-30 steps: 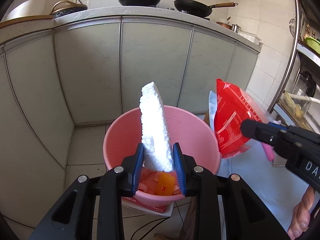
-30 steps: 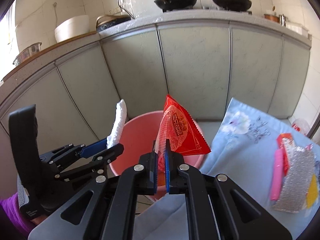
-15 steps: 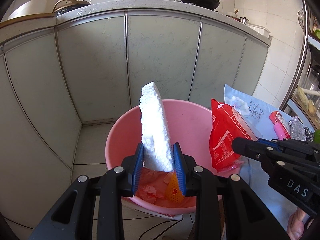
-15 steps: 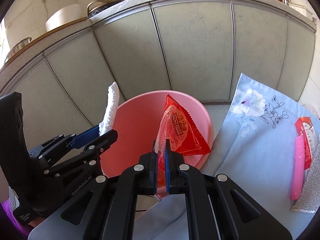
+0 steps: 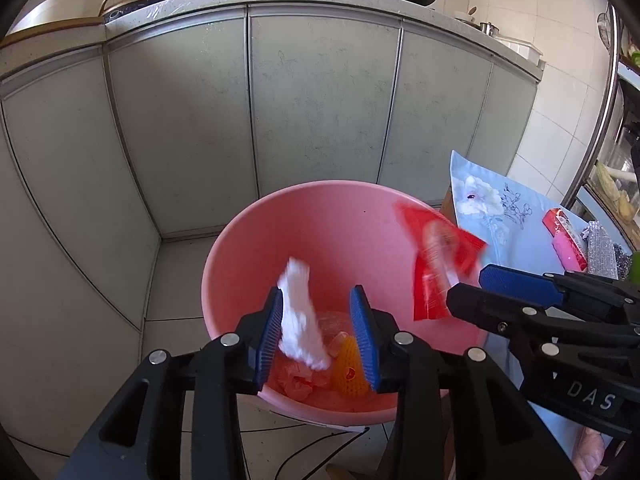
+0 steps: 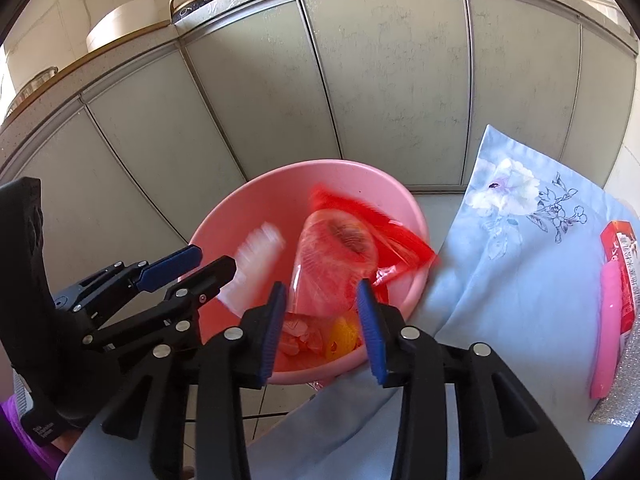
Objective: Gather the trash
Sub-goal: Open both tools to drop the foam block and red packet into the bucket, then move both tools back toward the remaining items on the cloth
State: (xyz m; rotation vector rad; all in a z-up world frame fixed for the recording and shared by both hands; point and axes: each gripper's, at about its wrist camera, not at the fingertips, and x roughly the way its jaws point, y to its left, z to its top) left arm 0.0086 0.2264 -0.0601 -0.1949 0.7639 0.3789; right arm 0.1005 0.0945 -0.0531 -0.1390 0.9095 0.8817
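A pink plastic basin stands on the floor and also shows in the right wrist view. My left gripper is open above it; a white foam piece is blurred, falling between its jaws into the basin. My right gripper is open; a red snack bag is blurred, dropping away from it over the basin. The bag and the right gripper show at the right of the left wrist view. Orange and pink scraps lie in the basin.
Grey cabinet doors rise right behind the basin, with pans on the counter above. A light blue flowered cloth covers a surface to the right, with a pink item, a red packet and a silvery pad on it.
Both grippers have opened over the basin. The foam piece and the red bag have left the jaws and are falling into the basin.
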